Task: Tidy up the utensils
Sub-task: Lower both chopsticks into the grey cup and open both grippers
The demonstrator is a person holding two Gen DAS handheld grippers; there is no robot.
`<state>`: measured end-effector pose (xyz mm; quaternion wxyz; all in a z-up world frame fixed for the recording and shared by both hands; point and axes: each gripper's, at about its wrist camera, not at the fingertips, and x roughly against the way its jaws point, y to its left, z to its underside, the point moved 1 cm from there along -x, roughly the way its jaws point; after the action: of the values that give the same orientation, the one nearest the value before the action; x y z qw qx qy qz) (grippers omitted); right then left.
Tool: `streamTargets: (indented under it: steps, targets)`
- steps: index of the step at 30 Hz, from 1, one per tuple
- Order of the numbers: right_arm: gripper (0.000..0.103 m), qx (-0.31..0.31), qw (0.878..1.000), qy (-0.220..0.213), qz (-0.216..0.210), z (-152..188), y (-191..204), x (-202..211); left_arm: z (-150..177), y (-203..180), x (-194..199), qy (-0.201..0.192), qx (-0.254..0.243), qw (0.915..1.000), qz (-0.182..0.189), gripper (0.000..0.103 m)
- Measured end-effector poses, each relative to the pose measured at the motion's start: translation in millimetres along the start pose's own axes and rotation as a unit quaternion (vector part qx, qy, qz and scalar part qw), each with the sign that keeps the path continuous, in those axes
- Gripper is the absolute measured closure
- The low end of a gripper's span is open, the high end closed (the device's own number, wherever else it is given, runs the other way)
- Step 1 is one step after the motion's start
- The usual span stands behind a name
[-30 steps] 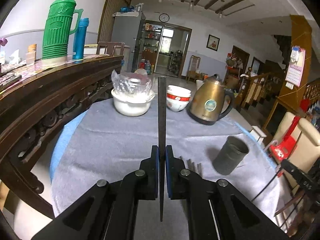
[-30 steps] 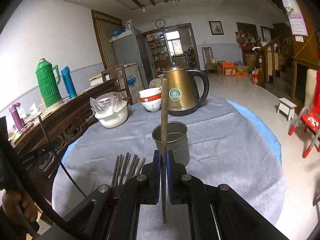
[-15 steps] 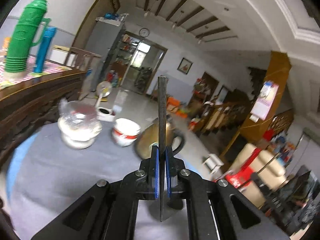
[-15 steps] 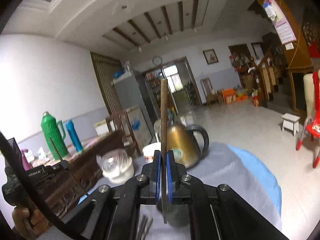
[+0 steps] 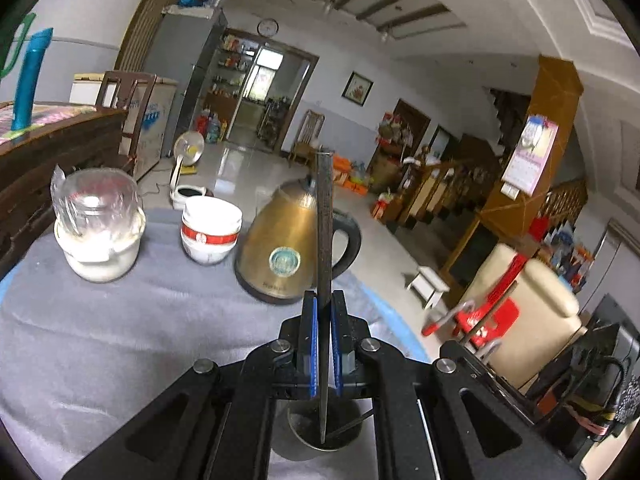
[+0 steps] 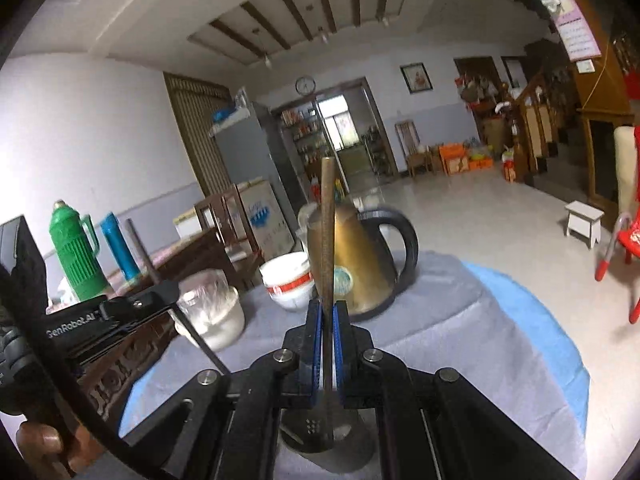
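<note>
Left wrist view: the left gripper (image 5: 324, 344) has its fingers (image 5: 311, 344) clamped on a dark chopstick (image 5: 325, 240), whose long axis runs almost straight up and down. Its upper end rises past the gold kettle (image 5: 288, 244), and its lower tip hangs over the open mouth of the metal cup (image 5: 316, 436) that stands on the grey-clothed desk (image 5: 100, 340), directly under the fingers. A second thin stick seems to lean inside the cup already. The move to come looks like a straight drop or lowering into that cup.

Right wrist view: the right gripper (image 6: 328, 348) is likewise pinched shut on a brownish chopstick (image 6: 328, 240), upright too, with its lower end over or just inside the same metal cup (image 6: 320, 436). The left gripper's body (image 6: 80, 324) shows at the left edge, its own stick slanting towards the cup. Both hands appear about equally near the cup.
</note>
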<state>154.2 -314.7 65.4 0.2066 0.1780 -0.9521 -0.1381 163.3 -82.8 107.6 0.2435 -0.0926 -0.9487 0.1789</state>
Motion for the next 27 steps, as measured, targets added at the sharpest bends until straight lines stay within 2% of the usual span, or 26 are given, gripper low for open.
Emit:
streamTargets:
  steps: [6, 14, 17, 19, 20, 21, 22, 25, 27]
  targets:
    - [0.097, -0.003, 0.999, 0.040, 0.000, 16.8, -7.7, -17.7, 13.3, 5.8, -14.8, 0.029, -0.003, 0.9995, -0.008, 0.097]
    - [0.096, -0.003, 0.997, 0.073, 0.003, 20.1, -4.8, -28.7, 21.5, 3.5, -20.6, 0.055, -0.008, 0.9984, -0.012, 0.097]
    - [0.095, -0.006, 0.997, 0.081, 0.016, 19.4, -4.8, -28.8, 20.1, 4.4, -13.6, 0.058, -0.006, 0.9982, -0.015, 0.093]
    - [0.095, -0.009, 0.996, 0.082, 0.023, 15.8, -5.3, -24.6, 16.2, 6.2, -2.6, 0.053, -0.003, 0.9985, -0.016, 0.078]
    - [0.095, -0.008, 0.996, 0.079, 0.029, 12.7, -4.7, -19.9, 12.3, 7.0, 8.4, 0.044, 0.000, 0.9989, -0.016, 0.060]
    - [0.094, -0.005, 0.997, 0.076, 0.034, 9.3, -3.4, -15.4, 9.1, 8.4, 17.7, 0.032, 0.000, 0.9993, -0.016, 0.052]
    - [0.093, -0.003, 0.997, 0.073, 0.037, 6.2, -1.8, -12.7, 6.8, 11.0, 25.6, 0.022, 0.000, 0.9996, -0.018, 0.051]
    - [0.091, 0.001, 0.997, 0.056, 0.046, -3.3, 3.1, 5.1, 0.5, 20.7, 61.7, -0.006, 0.000, 0.9996, -0.029, 0.038]
    - [0.083, 0.003, 0.998, 0.045, 0.049, -6.4, 7.1, 19.9, 1.1, 31.9, 84.0, -0.023, 0.004, 0.9989, -0.040, 0.032]
